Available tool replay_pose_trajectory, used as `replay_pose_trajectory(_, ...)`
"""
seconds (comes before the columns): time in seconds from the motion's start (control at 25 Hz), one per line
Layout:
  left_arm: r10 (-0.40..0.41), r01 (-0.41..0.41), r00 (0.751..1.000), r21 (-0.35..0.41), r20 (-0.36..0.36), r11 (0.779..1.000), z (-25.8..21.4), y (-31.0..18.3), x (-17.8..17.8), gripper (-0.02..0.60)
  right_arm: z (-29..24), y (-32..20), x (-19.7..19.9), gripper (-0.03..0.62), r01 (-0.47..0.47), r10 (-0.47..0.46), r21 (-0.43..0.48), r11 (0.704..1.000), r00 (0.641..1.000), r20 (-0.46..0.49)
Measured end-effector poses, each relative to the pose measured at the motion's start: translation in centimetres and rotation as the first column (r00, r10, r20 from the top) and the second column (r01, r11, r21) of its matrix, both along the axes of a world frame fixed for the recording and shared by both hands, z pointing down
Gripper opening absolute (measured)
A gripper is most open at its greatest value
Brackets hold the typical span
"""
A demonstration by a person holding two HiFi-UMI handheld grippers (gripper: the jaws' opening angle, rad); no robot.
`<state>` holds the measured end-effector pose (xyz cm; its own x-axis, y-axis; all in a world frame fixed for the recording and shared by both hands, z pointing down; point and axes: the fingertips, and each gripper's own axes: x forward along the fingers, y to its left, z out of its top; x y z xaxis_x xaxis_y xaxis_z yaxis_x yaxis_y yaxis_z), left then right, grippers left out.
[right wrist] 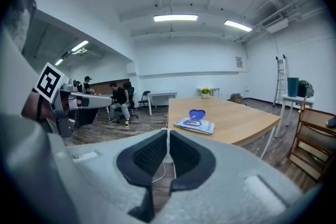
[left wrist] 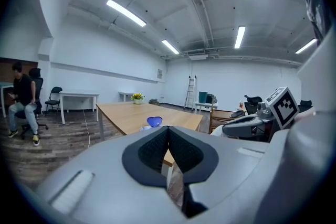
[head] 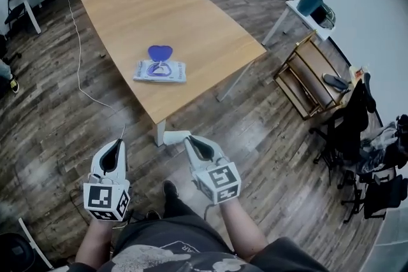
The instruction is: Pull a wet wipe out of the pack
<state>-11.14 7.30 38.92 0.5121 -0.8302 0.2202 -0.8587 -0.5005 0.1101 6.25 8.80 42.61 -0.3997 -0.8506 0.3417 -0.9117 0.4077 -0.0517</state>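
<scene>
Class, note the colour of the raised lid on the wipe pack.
The lid is blue; the head view shows it best.

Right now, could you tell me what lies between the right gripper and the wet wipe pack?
Only wood floor and bare tabletop separate the right gripper from the wet wipe pack, as the head view shows.

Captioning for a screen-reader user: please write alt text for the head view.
A wet wipe pack with its blue lid flipped up lies on a wooden table; the left gripper and right gripper, both shut and empty, are held over the floor short of it.
</scene>
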Motion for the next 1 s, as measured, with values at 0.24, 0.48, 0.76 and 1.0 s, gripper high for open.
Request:
replay_pose_trajectory(0.24, 0.002, -0.002, 0.999, 0.002, -0.041, 1.000, 0.3, 5.0, -3.6, 0.018, -1.9, 5.4, -4.2, 0.006, 0.014, -0.013, 0.068, 0.998, 1.000, -0.013)
replay_pose_trajectory(0.48, 0.016, -0.015, 0.998, 0.007, -0.068, 1.000, 0.3, 8.8, -5.2, 0.018, -2.6, 9.0, -5.9, 0.008, -0.012, 0.015, 0.093, 0.996, 0.999, -0.033)
replay_pose_trajectory(0.76, 0.041, -0.041, 0.996, 0.003, -0.085, 0.999, 0.8, 11.1, -5.8, 0.018, -2.9, 11.1, -5.6, 0.008, -0.072, 0.078, 0.098, 0.993, 0.995, -0.058)
replay_pose_trajectory(1.0, 0.062, -0.062, 0.993, 0.004, -0.100, 0.998, 0.4, 11.9, -4.9, 0.018, -3.4, 12.3, -4.3, 0.006, -0.114, 0.122, 0.097, 0.989, 0.989, -0.086)
